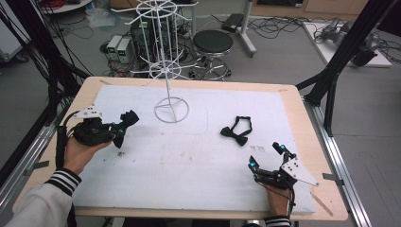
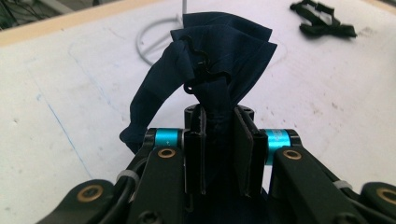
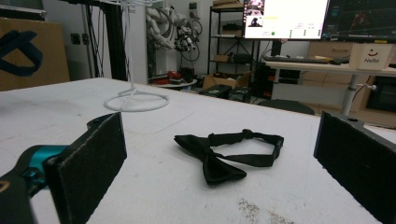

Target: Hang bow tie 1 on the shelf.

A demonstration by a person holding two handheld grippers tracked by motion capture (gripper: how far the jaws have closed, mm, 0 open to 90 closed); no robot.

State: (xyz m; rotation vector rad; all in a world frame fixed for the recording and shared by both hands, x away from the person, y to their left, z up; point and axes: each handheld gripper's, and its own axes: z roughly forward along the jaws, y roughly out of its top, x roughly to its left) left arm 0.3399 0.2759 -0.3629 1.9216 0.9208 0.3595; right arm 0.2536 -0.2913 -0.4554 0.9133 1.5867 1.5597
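You have the dark navy fabric bow tie [image 2: 219,70] pinched at its middle between the pads of your left gripper [image 1: 118,132], at the left side of the white foam board [image 1: 198,165]; the wings of the tie stand up beyond the jaws, and its small black hook lies on top of the knot. So the step in hand is, I think, the carrying of this tie toward the white wire display rack [image 1: 165,52], which stands behind on its ring base near the far edge of the board. The next move calls for you to lift the tie up to one of the wire arms and turn the hook so it can catch there. Your left hand [image 1: 78,151] holds the gripper low and roughly level, pointing to the right and a little away from you. Your right gripper [image 1: 267,156] rests near the front right corner with its jaws spread wide and nothing between them; it points toward the second, black bow tie with its strap [image 3: 224,151], which lies flat on the board a little beyond, between this gripper and the rack.
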